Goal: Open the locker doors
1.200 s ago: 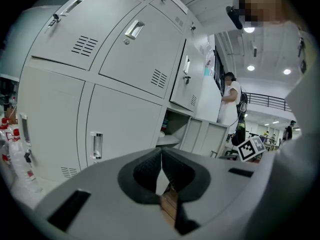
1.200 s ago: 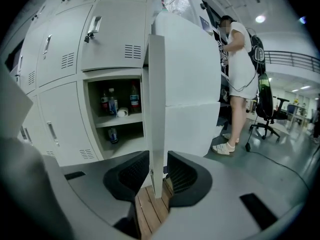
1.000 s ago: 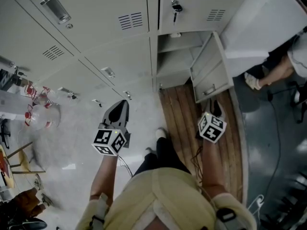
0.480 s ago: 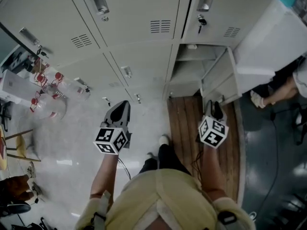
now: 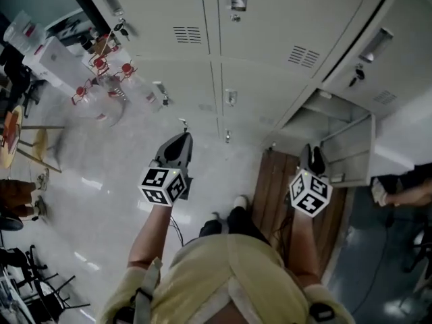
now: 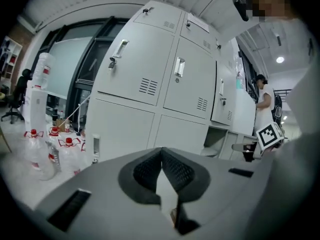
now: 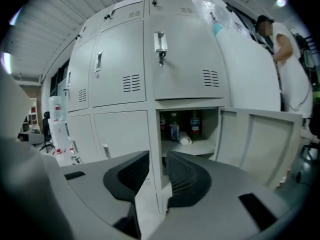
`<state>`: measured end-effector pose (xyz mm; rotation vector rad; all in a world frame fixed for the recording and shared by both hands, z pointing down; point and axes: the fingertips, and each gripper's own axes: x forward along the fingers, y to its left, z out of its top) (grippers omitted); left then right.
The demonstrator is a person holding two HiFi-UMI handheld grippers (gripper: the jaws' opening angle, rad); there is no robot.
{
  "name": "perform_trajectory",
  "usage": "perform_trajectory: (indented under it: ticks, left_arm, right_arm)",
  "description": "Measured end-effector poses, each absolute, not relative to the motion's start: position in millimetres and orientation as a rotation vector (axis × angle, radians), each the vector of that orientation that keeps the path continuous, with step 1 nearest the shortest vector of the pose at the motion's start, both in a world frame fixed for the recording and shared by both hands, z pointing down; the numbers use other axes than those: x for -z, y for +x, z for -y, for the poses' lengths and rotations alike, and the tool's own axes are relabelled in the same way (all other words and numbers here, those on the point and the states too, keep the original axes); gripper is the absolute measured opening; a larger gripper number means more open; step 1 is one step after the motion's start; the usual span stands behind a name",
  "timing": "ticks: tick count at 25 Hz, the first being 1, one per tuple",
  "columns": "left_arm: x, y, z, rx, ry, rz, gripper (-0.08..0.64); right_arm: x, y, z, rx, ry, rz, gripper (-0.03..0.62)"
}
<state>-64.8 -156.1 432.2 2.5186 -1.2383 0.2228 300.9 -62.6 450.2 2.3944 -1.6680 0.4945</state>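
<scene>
Head view: both tools hang short of the lockers, touching nothing. The left hand-held gripper [image 5: 181,144] points at closed lower doors at 12 o'clock. The right hand-held gripper [image 5: 312,155] sits just beside the open door [image 5: 351,155] at its 3 o'clock, where a careless swing could knock it.

Left gripper view: jaws pressed together, empty. The closed door's handle [image 6: 96,145] lies at 10 o'clock. Pressed together, the jaws would likely bump it rather than catch it.

Right gripper view: jaws spread, nothing between. The opened compartment [image 7: 187,129] holds bottles at 12 o'clock, and reaching deep might topple them.
</scene>
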Motion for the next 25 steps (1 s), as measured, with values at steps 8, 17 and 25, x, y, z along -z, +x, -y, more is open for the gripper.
perform_trajectory:
  ticks: [8,17,25]
  left_arm:
    - [-436,-109,167,-0.208,2.41,1.46,0.005]
    - [-440,-120,172,-0.245,2.315,1.594,0.067]
    - [-445,-138,177,-0.264,2.287,1.669,0.109]
  right_arm:
    - [-459,231,130,-0.481,2.117,1.957,0.095]
    - [-459,156,172,-0.453,1.807,2.234,0.094]
    - [-460,119,184,-0.435,1.667,2.318,0.094]
